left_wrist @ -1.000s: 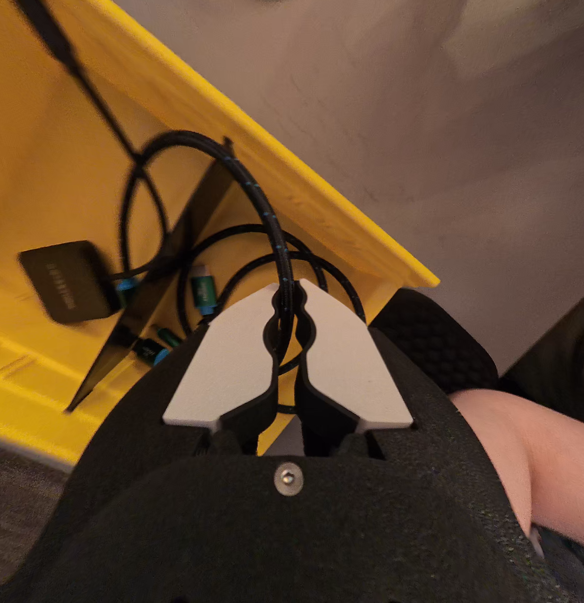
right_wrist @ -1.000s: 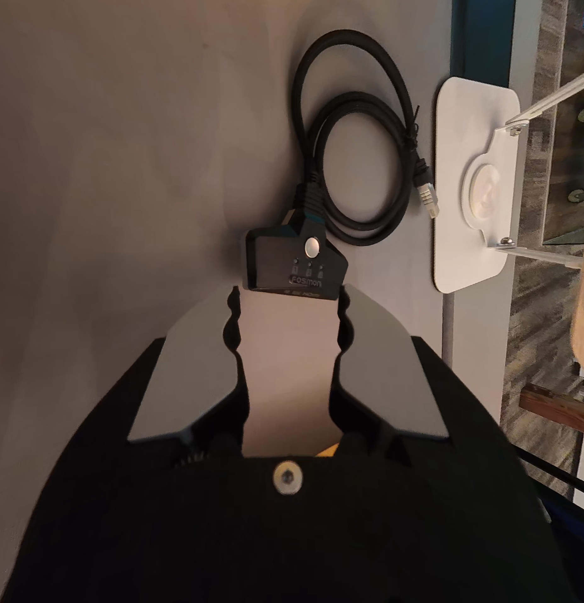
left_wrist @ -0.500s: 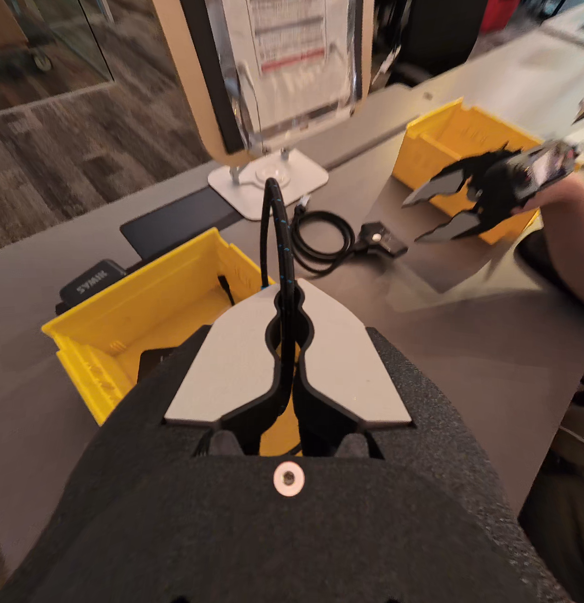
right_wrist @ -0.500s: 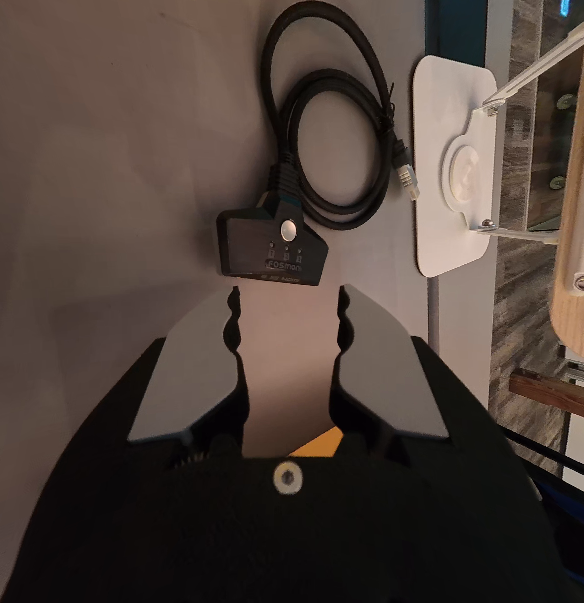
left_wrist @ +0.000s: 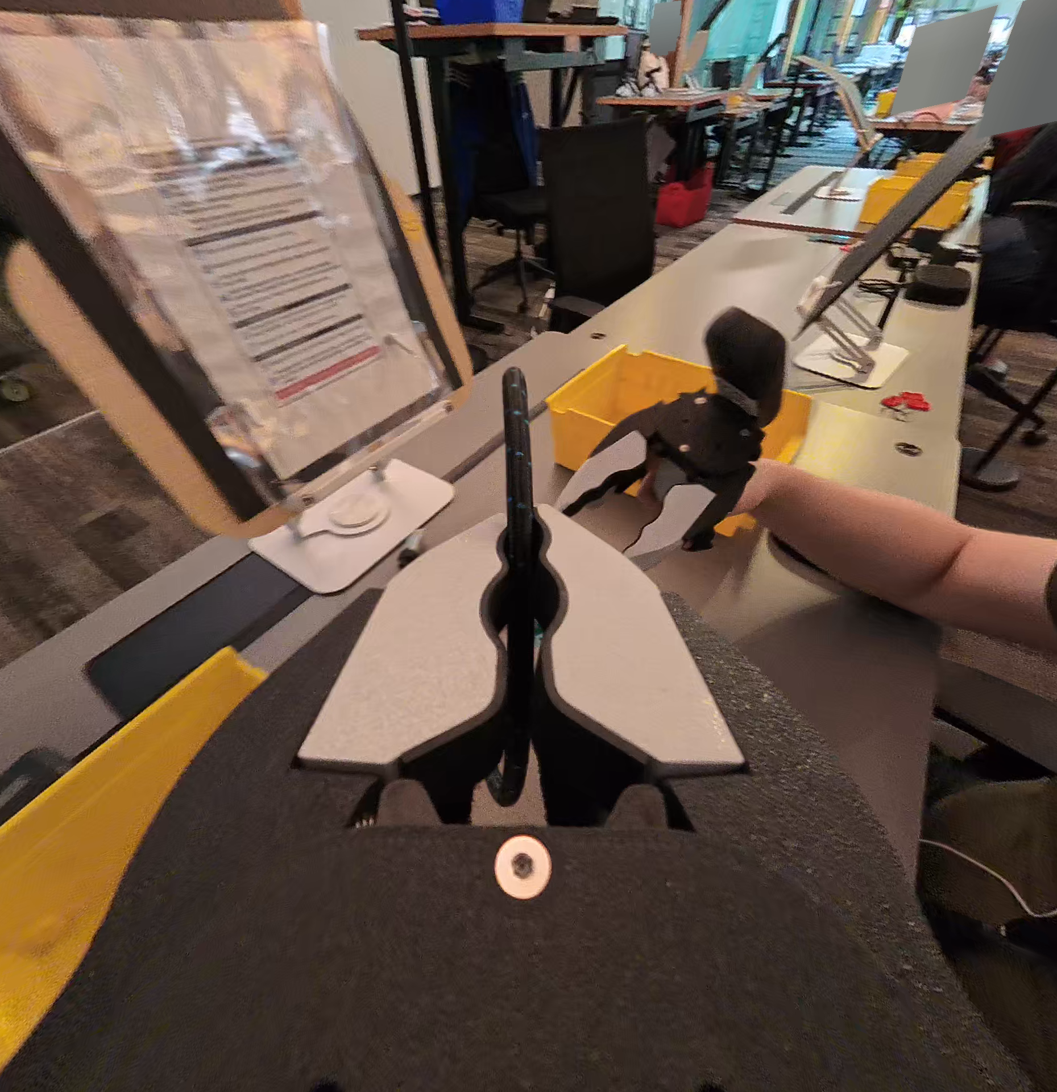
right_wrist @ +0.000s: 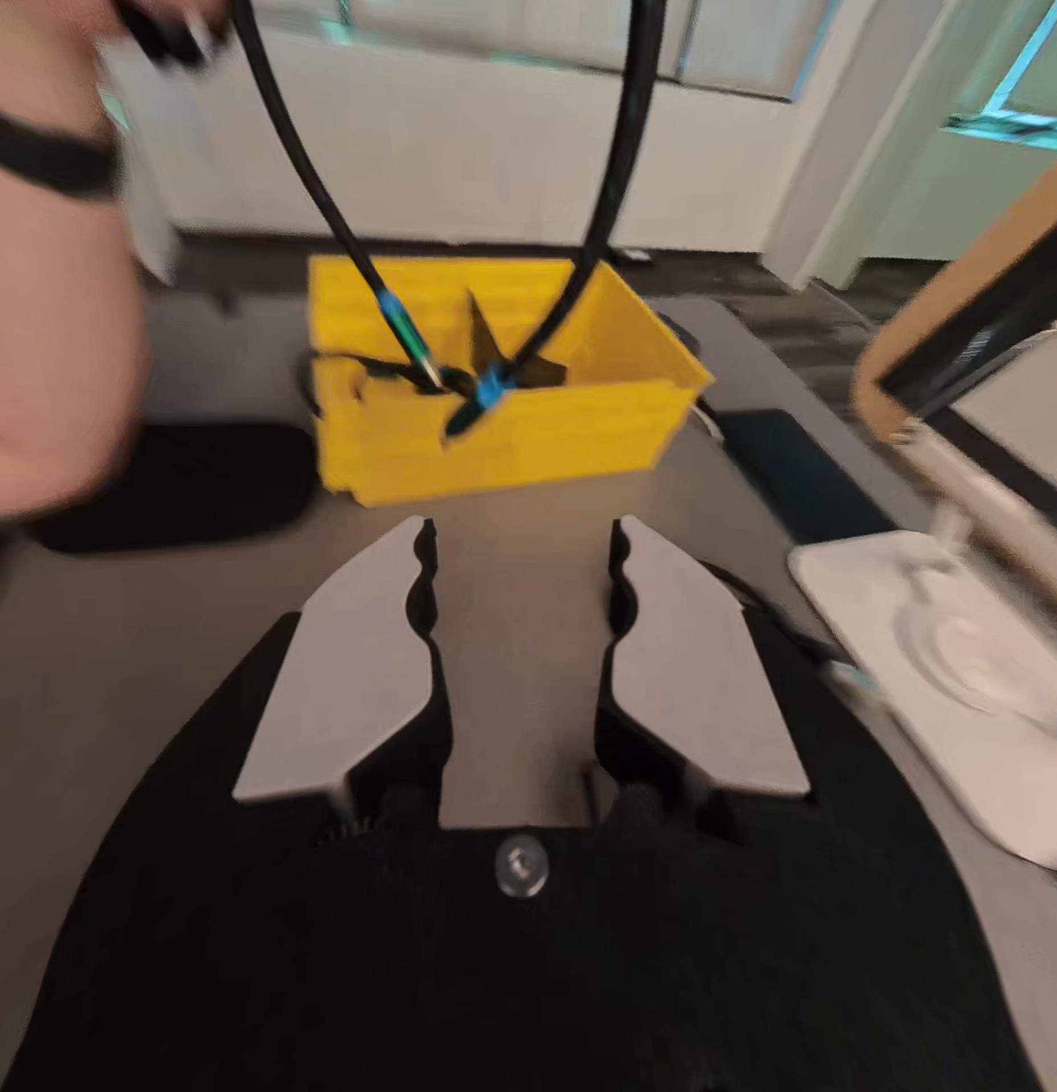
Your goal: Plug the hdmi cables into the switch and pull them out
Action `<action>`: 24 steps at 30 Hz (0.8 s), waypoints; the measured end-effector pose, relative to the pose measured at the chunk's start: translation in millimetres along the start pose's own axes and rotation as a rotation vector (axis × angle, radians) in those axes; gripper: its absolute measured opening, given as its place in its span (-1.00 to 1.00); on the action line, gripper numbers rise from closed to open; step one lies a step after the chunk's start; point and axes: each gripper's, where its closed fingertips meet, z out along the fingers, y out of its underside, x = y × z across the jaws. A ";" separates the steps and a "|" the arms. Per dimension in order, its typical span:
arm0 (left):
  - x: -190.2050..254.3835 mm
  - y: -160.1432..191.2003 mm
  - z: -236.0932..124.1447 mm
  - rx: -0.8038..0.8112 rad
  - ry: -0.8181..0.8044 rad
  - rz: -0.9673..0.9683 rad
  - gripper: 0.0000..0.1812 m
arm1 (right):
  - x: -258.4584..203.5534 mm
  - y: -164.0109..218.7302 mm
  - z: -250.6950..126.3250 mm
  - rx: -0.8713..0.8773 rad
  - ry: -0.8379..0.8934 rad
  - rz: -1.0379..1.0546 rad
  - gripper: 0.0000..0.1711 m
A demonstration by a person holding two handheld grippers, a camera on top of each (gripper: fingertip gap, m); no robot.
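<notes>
My left gripper [left_wrist: 521, 526] is shut on a black braided HDMI cable [left_wrist: 517, 467] with blue flecks, held up above the table. In the right wrist view the cable hangs in two strands [right_wrist: 316, 183]. Its blue-and-green plugs [right_wrist: 484, 396] dangle at the rim of a yellow bin [right_wrist: 514, 455]. My right gripper [right_wrist: 523, 532] is open and empty, low over the grey table, facing that bin. It also shows in the left wrist view [left_wrist: 650, 502], in front of a second yellow bin [left_wrist: 597, 402]. The switch does not show clearly in either view.
A tilted document stand [left_wrist: 218, 266] on a white base [left_wrist: 360, 520] stands at the table's back edge; its base also shows in the right wrist view [right_wrist: 927, 679]. A black pad [right_wrist: 177, 484] lies left of the bin. A person's forearm [left_wrist: 898, 561] reaches in.
My left gripper has lifted the cable up out of the yellow bin and tilted to look across the table. My right gripper has swung away from above the switch to face the bin.
</notes>
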 end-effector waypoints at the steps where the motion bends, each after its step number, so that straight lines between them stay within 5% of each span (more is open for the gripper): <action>1: 7.3 -0.1 9.4 -0.004 0.022 -0.001 -0.98 | -7.5 -5.1 0.9 0.034 -0.063 0.069 -0.33; 6: 31.5 12.6 47.4 -0.079 0.100 0.011 -0.97 | -4.6 -2.2 3.5 0.042 -0.090 0.182 -0.39; 8: 34.8 17.2 55.8 -0.101 0.105 0.022 -0.97 | -1.2 2.7 -0.2 0.014 -0.094 0.184 -0.82; 9: 36.7 17.1 58.2 -0.098 0.113 0.023 -0.97 | 0.9 4.5 -2.1 0.005 -0.102 0.205 -0.86; 17: 71.2 22.0 65.2 -0.122 0.236 0.081 -0.97 | 17.9 -6.9 -29.1 0.126 -0.167 0.261 -0.92; 24: 88.7 24.8 70.8 -0.130 0.306 0.112 -0.47 | -7.8 -25.2 -51.3 0.203 -0.272 0.037 -0.92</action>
